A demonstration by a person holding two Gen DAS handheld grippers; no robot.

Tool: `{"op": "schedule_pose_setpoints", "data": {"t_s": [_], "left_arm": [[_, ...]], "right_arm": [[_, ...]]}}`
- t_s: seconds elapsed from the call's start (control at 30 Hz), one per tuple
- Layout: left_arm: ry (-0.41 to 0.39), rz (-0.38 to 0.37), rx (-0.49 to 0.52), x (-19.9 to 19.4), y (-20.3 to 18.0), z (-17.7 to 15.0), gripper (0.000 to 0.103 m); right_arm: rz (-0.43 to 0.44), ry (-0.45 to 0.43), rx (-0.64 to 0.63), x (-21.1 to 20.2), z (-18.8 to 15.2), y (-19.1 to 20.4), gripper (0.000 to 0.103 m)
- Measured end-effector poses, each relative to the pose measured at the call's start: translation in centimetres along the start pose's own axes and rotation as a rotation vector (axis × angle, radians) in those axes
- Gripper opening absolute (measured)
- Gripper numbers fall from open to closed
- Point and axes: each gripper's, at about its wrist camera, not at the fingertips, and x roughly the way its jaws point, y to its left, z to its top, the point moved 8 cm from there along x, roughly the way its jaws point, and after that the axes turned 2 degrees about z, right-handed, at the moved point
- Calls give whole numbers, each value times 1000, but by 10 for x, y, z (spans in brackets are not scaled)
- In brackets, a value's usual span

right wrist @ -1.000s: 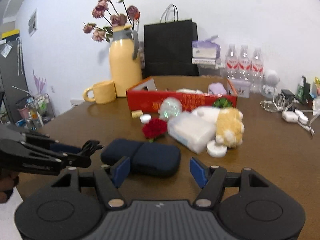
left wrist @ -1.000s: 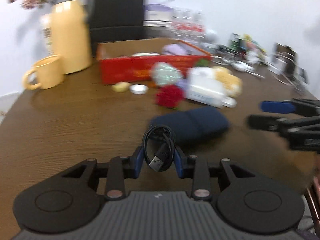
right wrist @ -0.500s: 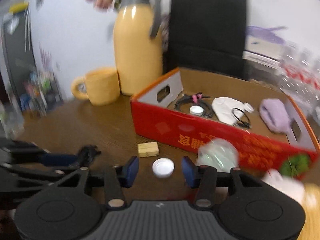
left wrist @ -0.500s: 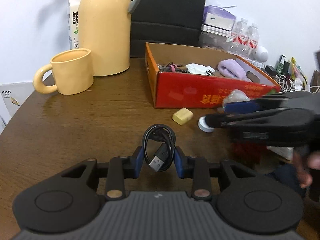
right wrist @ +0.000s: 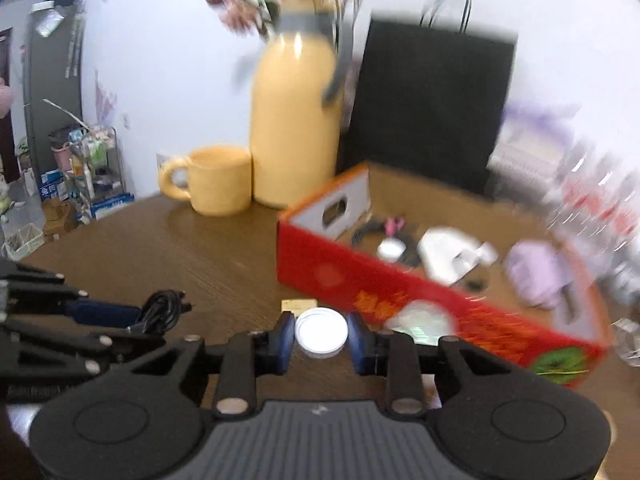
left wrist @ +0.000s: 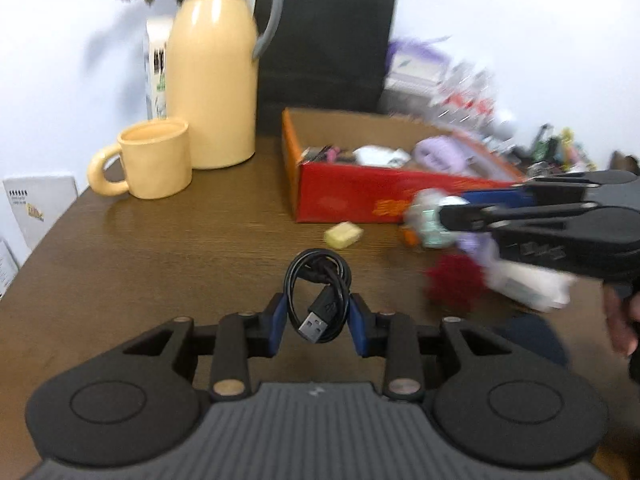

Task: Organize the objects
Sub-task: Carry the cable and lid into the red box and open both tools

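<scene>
Wooden table (left wrist: 168,248), broad and bare at 9 o'clock, crowded from 12 to 3. Red cardboard box (right wrist: 344,276) open-topped at 1 o'clock in the right wrist view, already holding a cable bundle, a white piece and a lilac item: sorting judged partly done. Still outside the box: a yellow block (left wrist: 343,235), a red pompom (left wrist: 454,283), blurred soft things at 3 o'clock. Yellow jug (left wrist: 212,80) and mug (left wrist: 154,158) at 11 o'clock, well apart from the box's near wall.

Left gripper (left wrist: 318,318) clenched on a coiled black USB cable (left wrist: 318,300), held above the table at 6 o'clock. Right gripper (right wrist: 321,338) closed around a white round cap (right wrist: 321,333), just short of the box's front wall.

Open room over the box's near corner; rim to be cleared before either drop. Both grippers close together, so some risk of collision, by judgement.
</scene>
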Motion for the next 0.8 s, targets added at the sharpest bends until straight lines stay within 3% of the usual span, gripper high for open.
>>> {"op": "schedule_pose_setpoints", "data": {"t_s": [0.23,0.47,0.57,0.67,0.73,0.8], "left_arm": [[29,-6,-22,-64,-18,-47,34],[-30,29,46,-91,-39,-34,34],[-52,22,71,-79,-48,-6,34],[-84,22,91,-50,-54,44,34],[-94,16,112,-17,-58,86,34],[-46,-1,84,28,-54,130,34]], "right_arm": [[-87,-69,67,-141,-64,-11,27],[-147,-86,61,-215,-106,-29,27],[-148,-123,84,-224,-104,-48,27],[-158,-156,84,-210,-85,-72,27],[-148,-174,55,-187,-58,-86,27],[-115,-168,50,-152,-23,-105,27]]}}
